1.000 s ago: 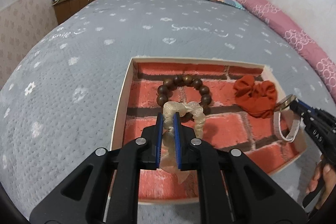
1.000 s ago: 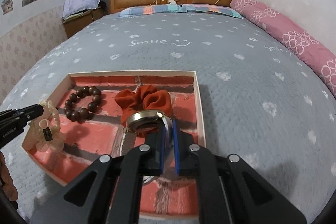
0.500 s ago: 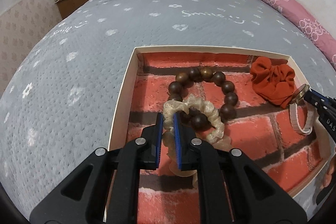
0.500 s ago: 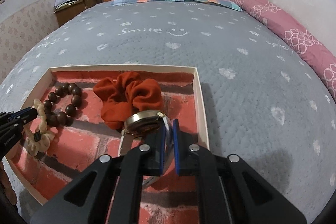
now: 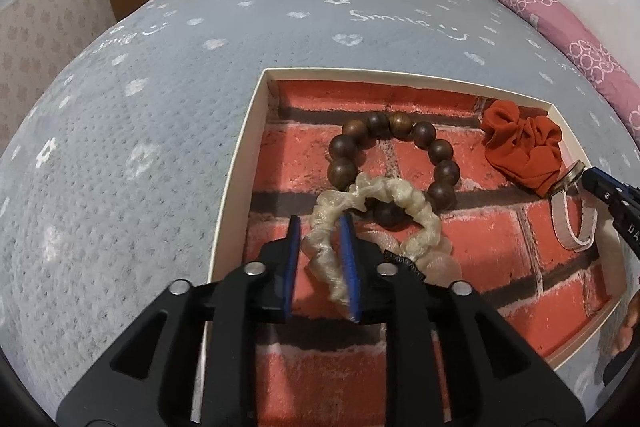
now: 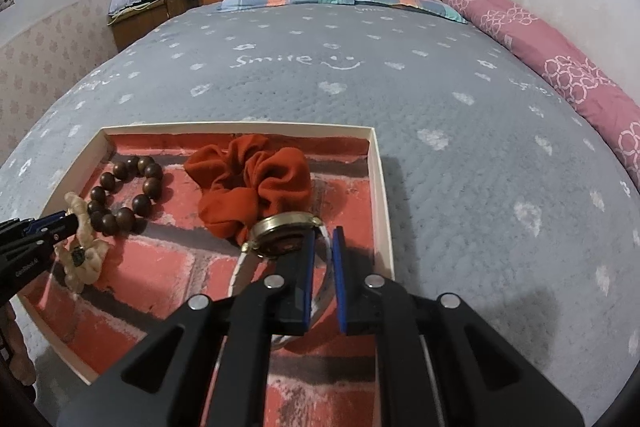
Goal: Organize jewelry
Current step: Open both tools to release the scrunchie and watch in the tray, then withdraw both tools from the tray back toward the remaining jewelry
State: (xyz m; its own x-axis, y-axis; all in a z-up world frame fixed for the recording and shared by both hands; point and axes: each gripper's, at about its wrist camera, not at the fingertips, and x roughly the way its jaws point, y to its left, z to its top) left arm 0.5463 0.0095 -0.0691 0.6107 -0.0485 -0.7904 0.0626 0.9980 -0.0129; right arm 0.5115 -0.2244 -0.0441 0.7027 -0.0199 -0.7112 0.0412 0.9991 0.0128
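Looking down both grippers, I see the left gripper (image 5: 322,227) just opened, its pads slack around the beige scrunchie (image 5: 376,215), which lies on the tray (image 5: 240,163) overlapping the bead bracelet (image 5: 394,163). My right gripper (image 6: 322,239) has eased apart too, the watch (image 6: 286,237) strap loose between its pads, running toward me, near the tray's right wall. Open bedspread (image 6: 480,167) lies beyond.

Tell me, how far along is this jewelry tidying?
Nearly finished, it seems. The wooden bead bracelet and red scrunchie already lie in the brick-lined tray. The left gripper has just been opening around the cream scrunchie, resting on the tray floor. The right gripper has just been opening around the watch strap. Left: drawing both grippers away.
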